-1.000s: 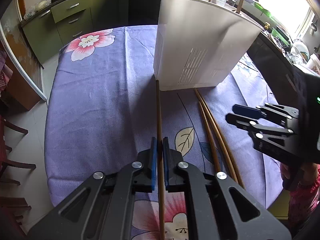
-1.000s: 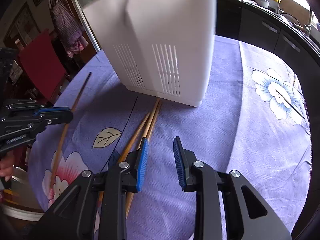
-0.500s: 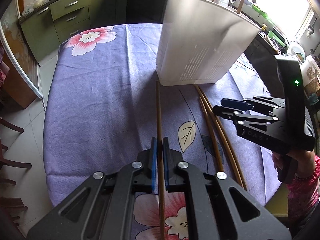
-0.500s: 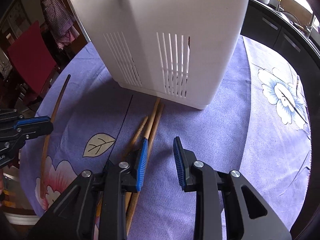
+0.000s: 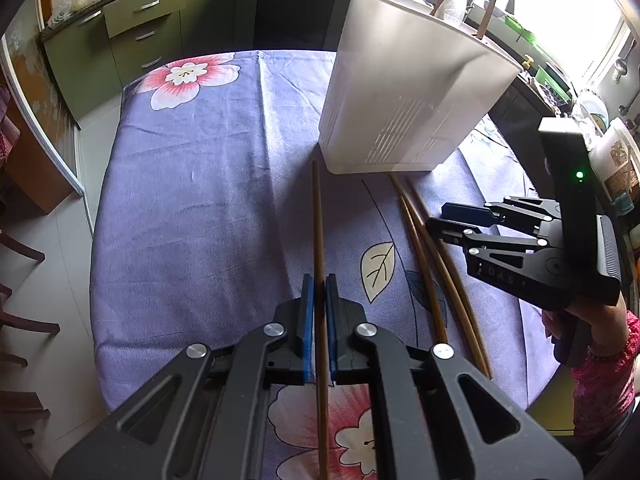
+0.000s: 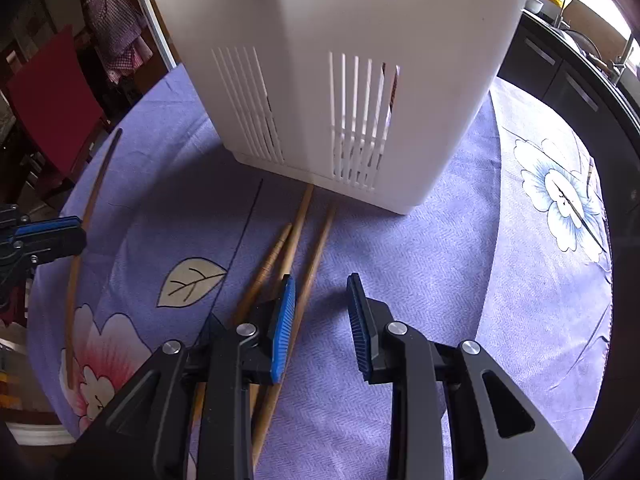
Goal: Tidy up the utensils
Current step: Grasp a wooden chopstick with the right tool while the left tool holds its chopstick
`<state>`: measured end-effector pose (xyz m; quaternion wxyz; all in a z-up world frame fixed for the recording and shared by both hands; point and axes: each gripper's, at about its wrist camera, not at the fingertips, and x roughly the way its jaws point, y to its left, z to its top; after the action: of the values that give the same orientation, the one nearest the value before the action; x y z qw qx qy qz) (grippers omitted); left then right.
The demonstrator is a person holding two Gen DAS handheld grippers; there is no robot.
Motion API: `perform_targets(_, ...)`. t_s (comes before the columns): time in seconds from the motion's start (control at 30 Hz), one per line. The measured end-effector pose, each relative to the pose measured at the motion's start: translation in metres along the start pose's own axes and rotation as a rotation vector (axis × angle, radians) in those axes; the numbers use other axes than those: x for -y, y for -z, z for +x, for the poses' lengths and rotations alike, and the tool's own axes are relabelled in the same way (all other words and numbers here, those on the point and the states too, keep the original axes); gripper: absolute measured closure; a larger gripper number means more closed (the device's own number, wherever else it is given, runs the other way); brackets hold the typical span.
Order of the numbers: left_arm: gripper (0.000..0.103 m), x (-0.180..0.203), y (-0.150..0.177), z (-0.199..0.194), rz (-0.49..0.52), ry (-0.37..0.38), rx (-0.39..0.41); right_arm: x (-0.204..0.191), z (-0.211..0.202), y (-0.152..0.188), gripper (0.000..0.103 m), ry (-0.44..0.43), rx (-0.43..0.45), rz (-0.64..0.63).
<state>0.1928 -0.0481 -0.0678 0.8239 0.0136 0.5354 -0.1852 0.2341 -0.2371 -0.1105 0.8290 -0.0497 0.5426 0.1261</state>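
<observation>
Left hand-held gripper (image 5: 319,280) around chopstick (image 5: 318,216)

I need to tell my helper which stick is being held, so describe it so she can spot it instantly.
Start at the white slotted utensil holder on the purple floral tablecloth. Beside the holder's near corner begins a long thin brown stick. Unlike the three paler sticks lying together, it lies alone, clamped in the left gripper.

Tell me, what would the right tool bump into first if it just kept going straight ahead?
Probably the white bin: the right tool points, open, straight at its slotted wall, passing just beside the loose sticks on the cloth. Depth is hard to judge.
</observation>
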Motion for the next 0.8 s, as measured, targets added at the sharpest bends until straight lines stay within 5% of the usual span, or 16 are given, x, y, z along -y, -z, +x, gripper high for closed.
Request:
perform_targets(0.23, 0.097, -0.001, 0.0, -0.002, -0.005, 0.008, 0.005, -0.011, 0.007, -0.007, 0.077, -0.001, 0.008, -0.017)
perform_targets(0.3, 0.097, -0.001, 0.001, -0.003, -0.003, 0.008, 0.007, -0.011, 0.008, -0.008, 0.093, 0.004, 0.01, -0.018)
perform_targets(0.5, 0.097, -0.002, 0.0, -0.01, 0.003, 0.005, 0.021, -0.009, -0.004, 0.0, 0.097, -0.033, 0.043, 0.005)
perform_targets(0.8, 0.097, -0.002, 0.0, -0.033, 0.019, -0.006, 0.067, 0.021, -0.091, 0.02, 0.097, -0.124, 0.233, 0.07)
